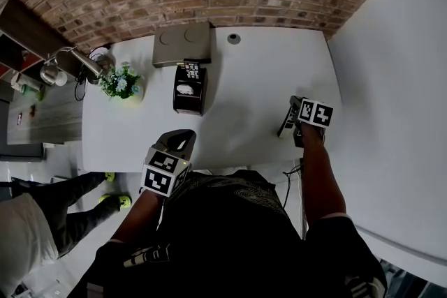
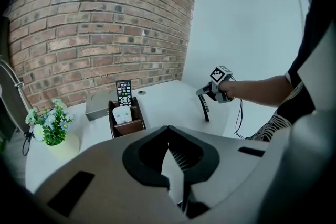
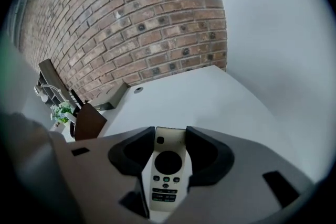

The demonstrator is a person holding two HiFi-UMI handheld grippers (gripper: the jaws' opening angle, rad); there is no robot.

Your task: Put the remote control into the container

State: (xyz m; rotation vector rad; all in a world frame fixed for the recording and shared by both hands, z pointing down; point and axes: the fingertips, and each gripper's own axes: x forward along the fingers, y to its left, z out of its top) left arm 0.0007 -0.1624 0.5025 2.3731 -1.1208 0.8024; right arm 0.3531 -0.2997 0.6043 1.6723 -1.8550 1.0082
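A white remote control [image 3: 167,170] with a round black pad lies lengthwise between the jaws of my right gripper [image 3: 168,157], which is shut on it. In the head view that gripper [image 1: 296,125] hangs above the right part of the white table [image 1: 258,80], with the remote [image 1: 287,121] pointing down as a dark slim bar. The container [image 1: 188,98], a dark brown holder, stands mid-table with a black remote [image 1: 191,70] and a white one [image 1: 185,89] in it. My left gripper [image 1: 179,142] is at the table's front edge, shut and holding nothing.
A potted flower [image 1: 123,84] stands left of the container and a grey box [image 1: 183,44] behind it by the brick wall. A cable hole [image 1: 234,39] is near the back edge. A white wall bounds the right side. Another person's legs [image 1: 77,199] are at the lower left.
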